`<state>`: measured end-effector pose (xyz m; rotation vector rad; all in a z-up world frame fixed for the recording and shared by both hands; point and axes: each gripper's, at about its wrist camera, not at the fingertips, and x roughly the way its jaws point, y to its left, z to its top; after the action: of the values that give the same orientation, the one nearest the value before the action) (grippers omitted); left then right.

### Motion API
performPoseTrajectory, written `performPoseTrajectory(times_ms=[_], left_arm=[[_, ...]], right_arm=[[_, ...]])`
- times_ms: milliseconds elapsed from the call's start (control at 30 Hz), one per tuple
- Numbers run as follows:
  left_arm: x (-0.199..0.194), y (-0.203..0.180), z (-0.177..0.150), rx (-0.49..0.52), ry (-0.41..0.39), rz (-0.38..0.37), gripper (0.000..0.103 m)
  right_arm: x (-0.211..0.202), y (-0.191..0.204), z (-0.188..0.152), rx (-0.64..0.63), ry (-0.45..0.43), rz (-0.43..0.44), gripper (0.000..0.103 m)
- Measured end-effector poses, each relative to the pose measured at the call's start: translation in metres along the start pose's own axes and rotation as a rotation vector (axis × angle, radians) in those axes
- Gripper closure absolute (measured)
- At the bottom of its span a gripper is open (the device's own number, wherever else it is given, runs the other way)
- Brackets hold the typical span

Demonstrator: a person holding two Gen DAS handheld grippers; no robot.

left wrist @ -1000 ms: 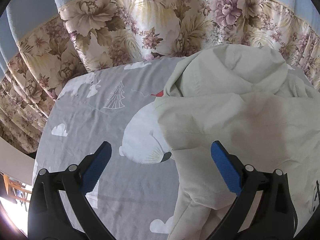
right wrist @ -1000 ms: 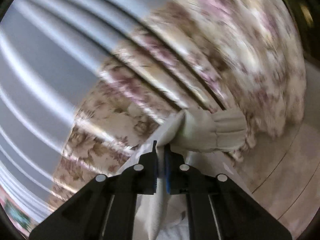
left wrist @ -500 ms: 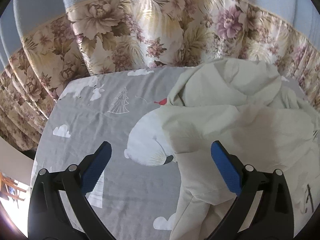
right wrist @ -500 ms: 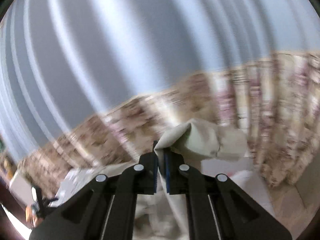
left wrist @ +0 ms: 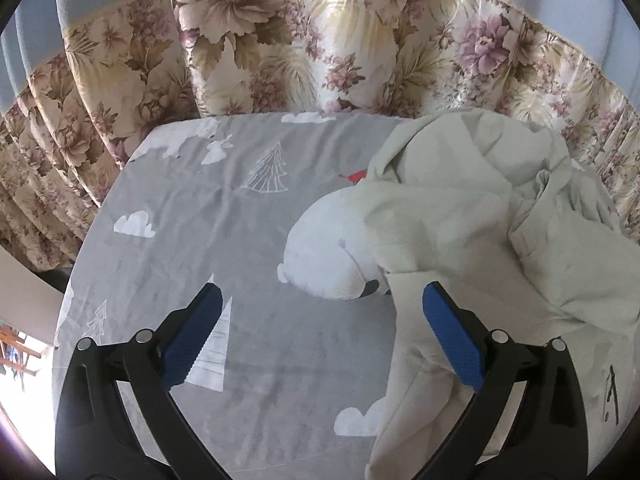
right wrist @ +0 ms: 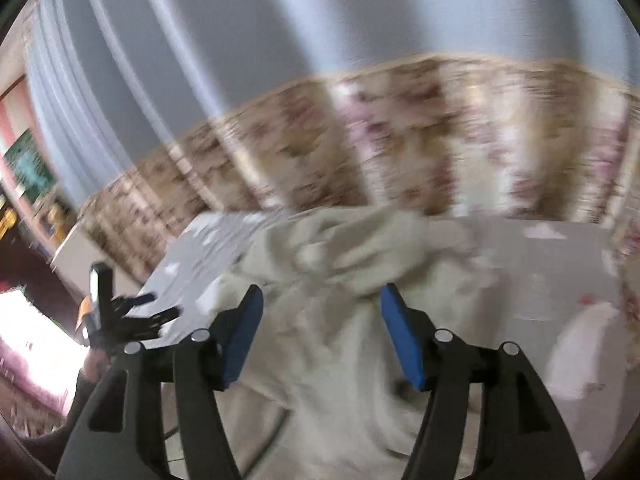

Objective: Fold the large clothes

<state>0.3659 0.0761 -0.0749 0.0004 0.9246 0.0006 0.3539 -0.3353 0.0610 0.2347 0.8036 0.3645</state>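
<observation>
Hooded jacket [left wrist: 472,216], pale cream, lies crumpled on right part of grey printed sheet [left wrist: 208,216] covering surface, floral curtain [left wrist: 320,40] behind. Left tongs [left wrist: 320,336] wide open, empty, above sheet. Right tongs [right wrist: 320,336] opening; jacket beyond them, not pinched; view blurred.

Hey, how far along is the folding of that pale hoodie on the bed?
Early. The hoodie lies bunched on the grey sheet, no neat fold visible. The right gripper is opening, cloth loose between its jaws; the left gripper is open, empty. Flattening and folding remain.
</observation>
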Motion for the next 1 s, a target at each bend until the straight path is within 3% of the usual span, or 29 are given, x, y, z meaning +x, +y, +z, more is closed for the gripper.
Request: performPoseTrajectory(times_ms=[100,300,467,733,800,867,967,1000], left_arm=[[0.006,-0.006,0.000,-0.002,0.013,-0.020,0.003],[0.011,-0.057,0.008,0.078,0.005,-0.103,0.003],[0.017,-0.121,0.018,0.208,-0.033,-0.191,0.003],[0.069,-0.189,0.035,0.313,0.039,-0.223,0.005],[0.077,-0.201,0.036,0.318,0.041,-0.218,0.019],[0.081,-0.205,0.034,0.331,0.047,-0.213,0.052],[0.076,-0.202,0.033,0.350,0.022,-0.219,0.077],[0.070,-0.194,0.036,0.333,0.015,-0.248,0.078]], right_arm=[[-0.008,-0.054,-0.012,0.097,0.012,-0.094,0.039],[0.020,-0.122,-0.074,0.203,0.121,-0.150,0.039],[0.031,-0.130,-0.107,0.235,0.109,-0.100,0.039],[0.029,-0.131,-0.119,0.268,0.082,-0.078,0.039],[0.029,-0.129,-0.120,0.268,0.078,-0.084,0.039],[0.027,-0.120,-0.118,0.242,0.072,-0.081,0.039],[0.025,-0.108,-0.112,0.203,0.060,-0.094,0.039],[0.022,-0.101,-0.110,0.184,0.052,-0.096,0.039]])
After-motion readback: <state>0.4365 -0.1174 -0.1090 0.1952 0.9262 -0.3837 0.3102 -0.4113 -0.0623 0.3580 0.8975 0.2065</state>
